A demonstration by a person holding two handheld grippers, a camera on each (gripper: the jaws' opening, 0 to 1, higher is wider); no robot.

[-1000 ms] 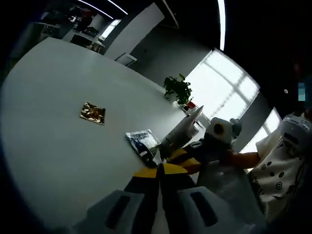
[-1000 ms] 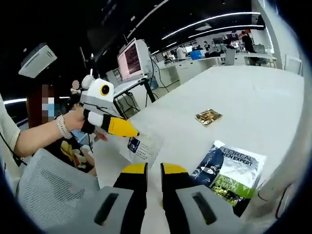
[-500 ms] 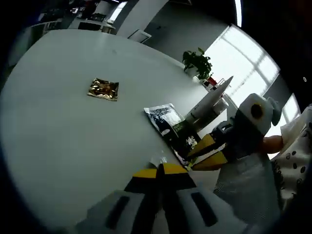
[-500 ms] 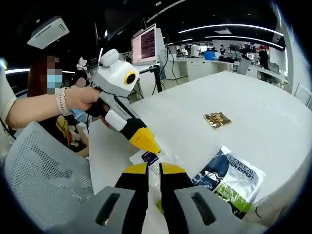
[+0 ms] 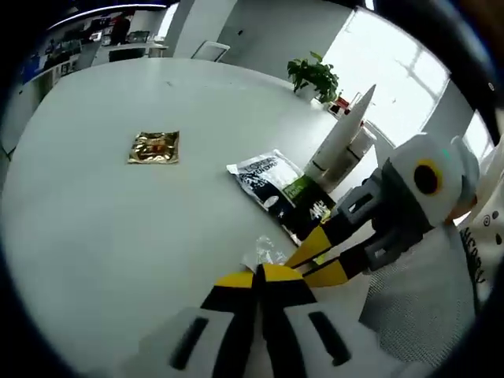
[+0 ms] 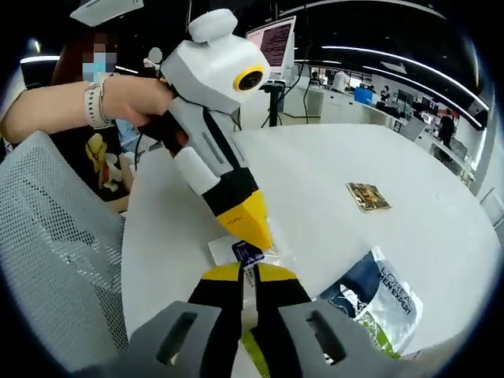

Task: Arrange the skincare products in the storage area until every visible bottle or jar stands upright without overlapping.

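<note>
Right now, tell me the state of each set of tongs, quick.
Left tongs: shut, tips together over the small clear sachet; whether they pinch it cannot be told.
Right tongs: shut on the same small clear sachet.

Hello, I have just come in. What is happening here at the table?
A person holds tongs in each hand over a white table. Both the left tongs and the right tongs meet over a small clear sachet near the table's edge, and both look shut; whether either grips it is unclear. A dark L'Oreal pouch and a small gold packet lie flat further off. No bottle or jar stands upright.
</note>
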